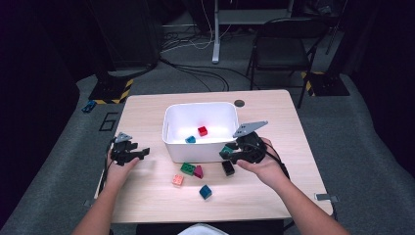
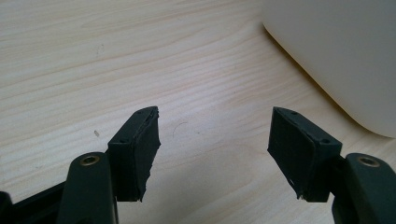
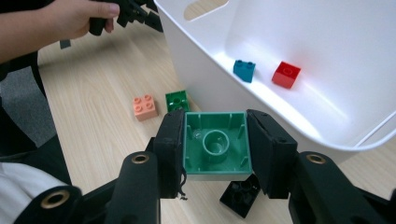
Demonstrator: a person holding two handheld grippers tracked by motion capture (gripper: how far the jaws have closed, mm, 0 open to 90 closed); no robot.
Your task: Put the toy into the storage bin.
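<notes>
Nearest in the right gripper view, a green block (image 3: 215, 145) is clamped squarely between the fingers (image 3: 170, 149) of the right gripper (image 1: 229, 152), hollow underside and round inner tube turned to the camera, presumably so it can be carried over the rim. Just beneath it a black block (image 3: 240, 192) is left on the pale wood-grain counter (image 1: 274, 196). Beside the white bin (image 1: 171, 142), a smooth plastic tub with rounded corners, a studded peach block (image 3: 145, 107) and a darker green block (image 3: 178, 100) are seen waiting. Inside, a blue block (image 3: 244, 70) and a red block (image 3: 286, 74) are already collected. Farther off, the left gripper (image 1: 142, 153) is held idle, fingers wide over bare wood, perhaps resting on it.
</notes>
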